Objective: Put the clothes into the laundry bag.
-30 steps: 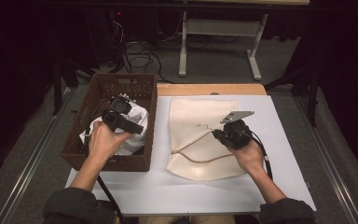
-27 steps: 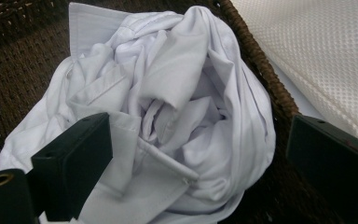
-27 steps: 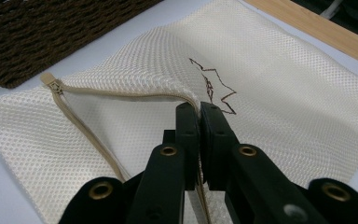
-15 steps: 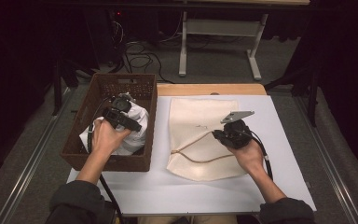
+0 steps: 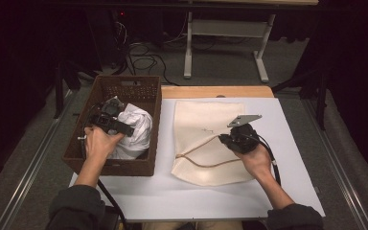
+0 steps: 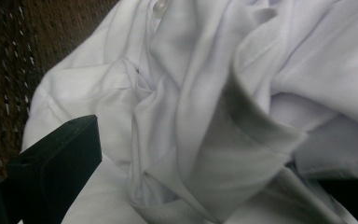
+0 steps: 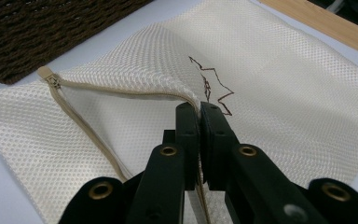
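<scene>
On the worktop (image 5: pixel 287 191): a white sheet covers most of it, with a bare wooden strip along the far edge.
Bag (image 5: pixel 206 129): a cream mesh bag lies flat on the white sheet, right of the basket; its zipped edge is lifted into a fold at the near left.
Basket (image 5: pixel 146 103): dark brown wicker, at the worktop's left edge, just beside the bag.
Shirt (image 5: pixel 136 129): crumpled white cloth, bunched inside the basket against its right wall; the left gripper view shows its folds and a small button (image 6: pixel 160 6).
Left hand-held gripper (image 5: pixel 109 122): down in the basket, at the shirt; its jaws stand wide apart, one on each side of a thick fold of cloth, not closed on it.
Right hand-held gripper (image 7: pixel 199 108): over the bag's near half, jaws pressed together on the lifted zipped edge, holding it up off the layer below.
Zip (image 7: pixel 81 122): a tan band running along the bag's opening.
Thread (image 7: pixel 210 87): a dark squiggle lying on the mesh just beyond the right jaws.
</scene>
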A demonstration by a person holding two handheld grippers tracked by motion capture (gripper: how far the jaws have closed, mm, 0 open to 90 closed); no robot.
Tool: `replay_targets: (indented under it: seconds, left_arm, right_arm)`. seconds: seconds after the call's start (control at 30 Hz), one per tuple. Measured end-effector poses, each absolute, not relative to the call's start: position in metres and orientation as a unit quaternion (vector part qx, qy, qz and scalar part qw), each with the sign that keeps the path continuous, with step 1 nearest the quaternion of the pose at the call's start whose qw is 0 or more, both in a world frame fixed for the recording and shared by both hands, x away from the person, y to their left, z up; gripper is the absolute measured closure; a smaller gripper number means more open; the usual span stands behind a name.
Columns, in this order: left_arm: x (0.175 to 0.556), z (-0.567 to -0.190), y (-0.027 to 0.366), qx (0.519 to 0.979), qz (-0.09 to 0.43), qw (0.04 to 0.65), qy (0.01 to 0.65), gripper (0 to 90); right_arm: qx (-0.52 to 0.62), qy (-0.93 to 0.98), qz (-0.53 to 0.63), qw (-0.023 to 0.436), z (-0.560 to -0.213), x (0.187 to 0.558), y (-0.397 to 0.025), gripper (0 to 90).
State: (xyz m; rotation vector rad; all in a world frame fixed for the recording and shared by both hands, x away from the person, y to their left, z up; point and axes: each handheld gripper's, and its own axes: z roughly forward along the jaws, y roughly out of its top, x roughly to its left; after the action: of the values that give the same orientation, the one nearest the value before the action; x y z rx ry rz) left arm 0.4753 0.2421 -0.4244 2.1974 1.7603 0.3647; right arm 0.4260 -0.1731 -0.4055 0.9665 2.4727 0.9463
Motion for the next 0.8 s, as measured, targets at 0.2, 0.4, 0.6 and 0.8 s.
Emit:
replay_targets:
  seconds: [0.2, 0.4, 0.6, 0.8]
  left_arm:
    - [0.480, -0.444, 0.248, 0.754, 0.083, 0.173, 0.628, 0.0]
    - [0.483, -0.455, 0.243, 0.761, 0.074, 0.180, 0.618, 0.0]
    - [0.480, -0.450, 0.246, 0.759, 0.061, 0.205, 0.615, 2.6]
    - [0.467, -0.423, 0.236, 0.761, 0.110, 0.224, 0.599, 9.6]
  right_arm:
    - [0.337, 0.867, 0.331, 0.161, -0.406, 0.426, -0.173, 87.5]
    - [0.335, 0.867, 0.332, 0.160, -0.407, 0.426, -0.172, 87.4]
    - [0.333, 0.868, 0.331, 0.161, -0.407, 0.426, -0.172, 87.4]
    - [0.338, 0.866, 0.331, 0.163, -0.404, 0.426, -0.176, 87.3]
